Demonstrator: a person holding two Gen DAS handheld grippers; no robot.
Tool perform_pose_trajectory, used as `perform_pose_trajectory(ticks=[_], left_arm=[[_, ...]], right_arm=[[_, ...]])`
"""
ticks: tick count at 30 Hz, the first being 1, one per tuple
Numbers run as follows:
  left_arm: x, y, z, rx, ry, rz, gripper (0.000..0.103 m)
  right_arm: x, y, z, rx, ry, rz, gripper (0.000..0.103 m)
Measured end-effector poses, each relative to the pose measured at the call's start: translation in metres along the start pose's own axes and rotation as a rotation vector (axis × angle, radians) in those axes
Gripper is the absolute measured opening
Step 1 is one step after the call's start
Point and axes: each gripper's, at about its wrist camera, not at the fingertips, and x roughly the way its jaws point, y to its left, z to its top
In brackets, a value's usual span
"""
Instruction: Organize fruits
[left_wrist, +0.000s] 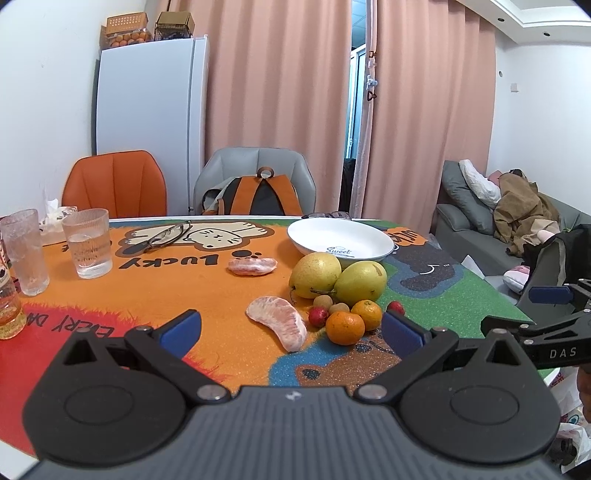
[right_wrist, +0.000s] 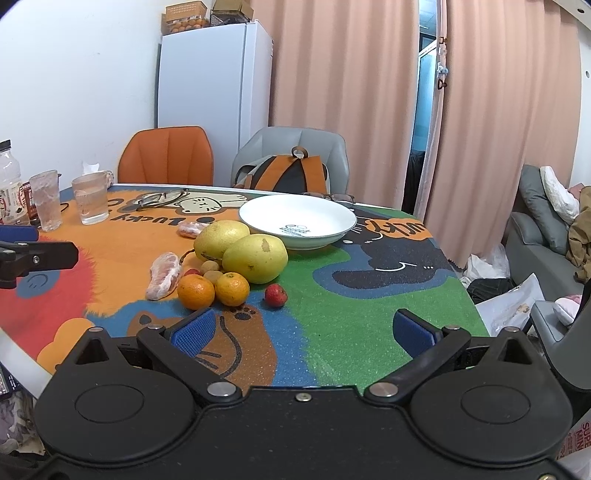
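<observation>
A white bowl (left_wrist: 340, 238) (right_wrist: 297, 218) stands empty on the colourful table mat. In front of it lie two yellow-green pears (left_wrist: 316, 275) (right_wrist: 255, 258), two oranges (left_wrist: 345, 326) (right_wrist: 195, 291), small red fruits (left_wrist: 318, 316) (right_wrist: 275, 295), brown longans (left_wrist: 339, 308) and two peeled pomelo segments (left_wrist: 280, 326) (left_wrist: 252, 266). My left gripper (left_wrist: 291, 330) is open and empty, just short of the near pomelo segment and oranges. My right gripper (right_wrist: 303, 332) is open and empty over the green part of the mat, to the right of the fruit.
Two glasses (left_wrist: 88, 243) (left_wrist: 24, 251) and a bottle (right_wrist: 9, 181) stand at the table's left. Spectacles (left_wrist: 166, 234) lie on the mat; another pair (right_wrist: 334, 197) lies behind the bowl. An orange chair (left_wrist: 114, 184) and a grey chair with a backpack (left_wrist: 255, 195) stand behind.
</observation>
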Motion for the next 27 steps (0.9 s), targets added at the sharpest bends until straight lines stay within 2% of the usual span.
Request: perform_pose_trajectory(ticks=[27], left_arm=[[0.0098, 0.0029, -0.0039, -0.014, 0.026, -0.012, 0.103]], right_arm=[[0.0033, -0.0020, -0.0022, -0.006, 0.002, 0.011, 0.102]])
